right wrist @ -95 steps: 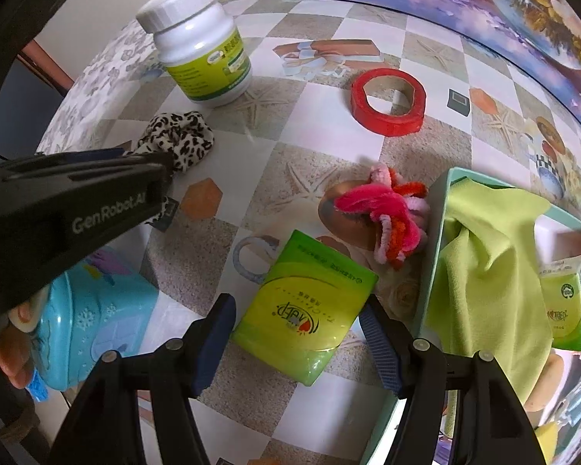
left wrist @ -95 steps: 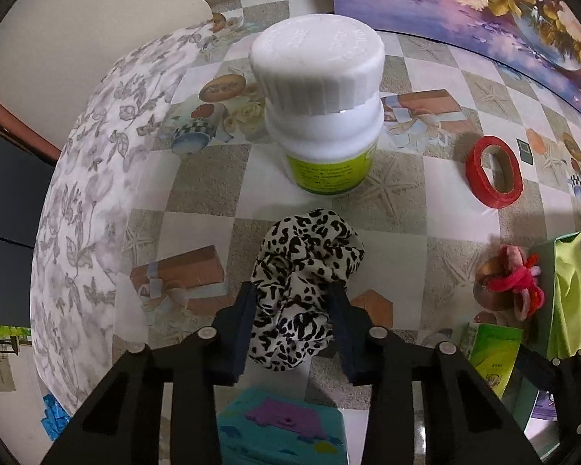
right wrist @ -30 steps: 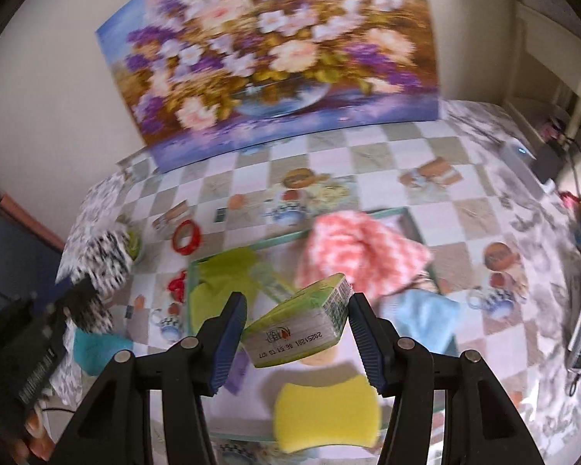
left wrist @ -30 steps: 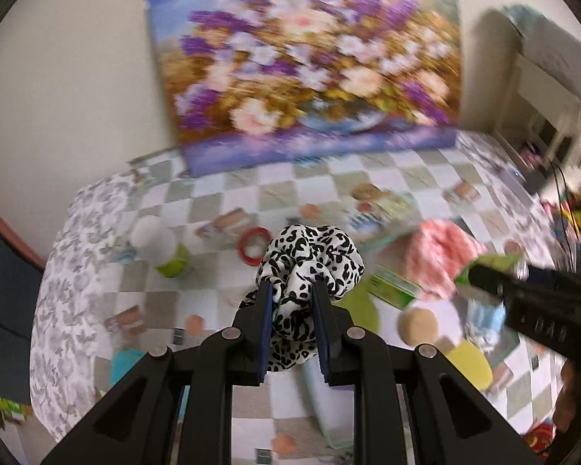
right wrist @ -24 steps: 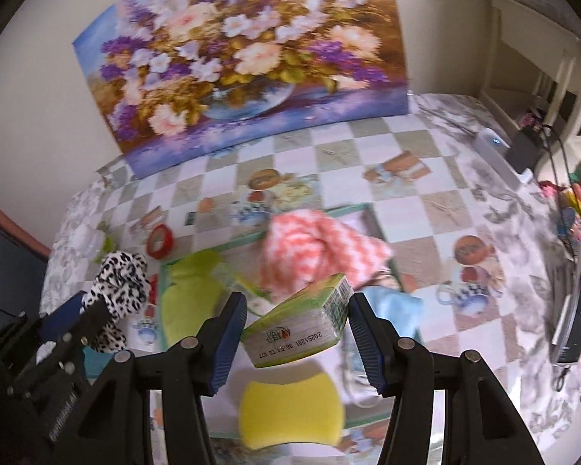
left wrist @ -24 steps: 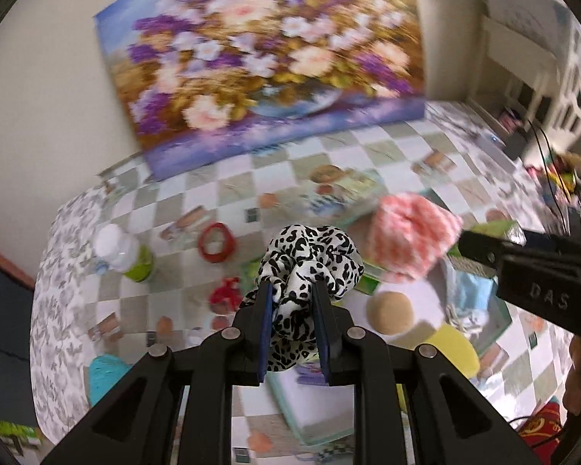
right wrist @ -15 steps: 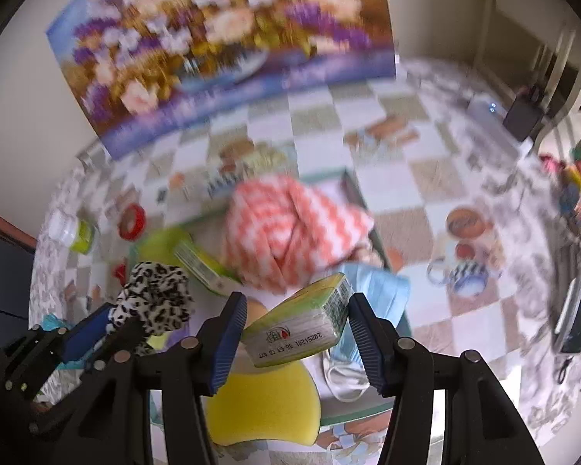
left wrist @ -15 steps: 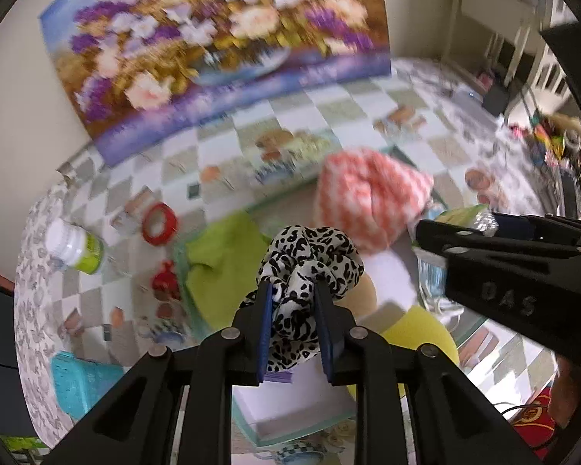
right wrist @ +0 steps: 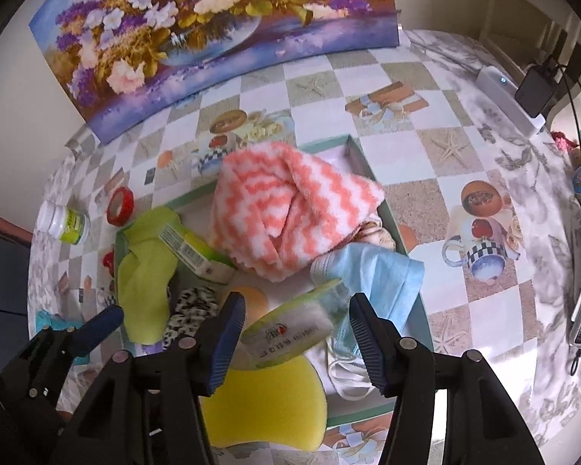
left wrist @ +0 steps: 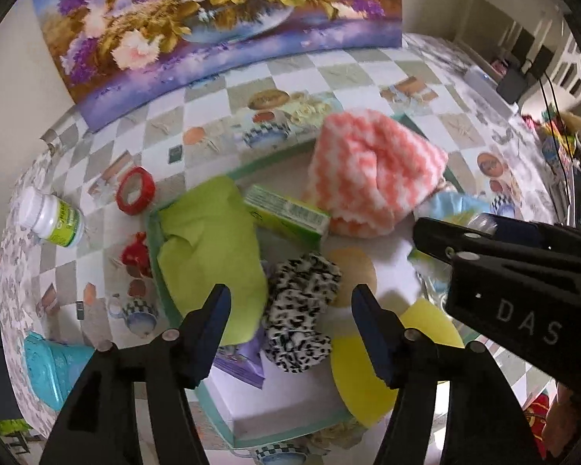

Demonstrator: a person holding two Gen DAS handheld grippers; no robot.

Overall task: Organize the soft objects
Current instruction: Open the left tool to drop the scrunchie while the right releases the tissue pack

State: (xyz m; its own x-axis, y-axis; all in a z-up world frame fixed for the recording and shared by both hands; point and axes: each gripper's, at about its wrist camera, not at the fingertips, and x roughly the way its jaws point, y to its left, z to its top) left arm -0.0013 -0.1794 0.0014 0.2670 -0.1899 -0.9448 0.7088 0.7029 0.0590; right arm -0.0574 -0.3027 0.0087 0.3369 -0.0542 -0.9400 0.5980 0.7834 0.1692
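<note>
A teal-rimmed tray (left wrist: 153, 240) holds soft things. The leopard-print scrunchie (left wrist: 298, 310) lies loose in it beside a green cloth (left wrist: 209, 248). My left gripper (left wrist: 290, 294) hangs above it, its jaws opening wide and touching nothing. In the right wrist view the green tissue pack (right wrist: 290, 333) sits tilted and blurred between the jaws of my right gripper (right wrist: 296, 306). These jaws are opening, and a gap shows between the pack and the right-hand pad. Below the pack lies a yellow sponge (right wrist: 267, 403).
The tray also holds a pink-and-white zigzag cloth (right wrist: 290, 205), a blue cloth (right wrist: 372, 279), a green tissue box (left wrist: 286, 213) and a tan round pad (left wrist: 352, 271). Left of the tray stand a red tape roll (left wrist: 135, 195), a white bottle (left wrist: 56, 221) and a teal box (left wrist: 46, 364).
Both grippers have come down over the tray. The left jaws opened and the scrunchie dropped into the tray. The right jaws widened and the tissue pack tipped loose.
</note>
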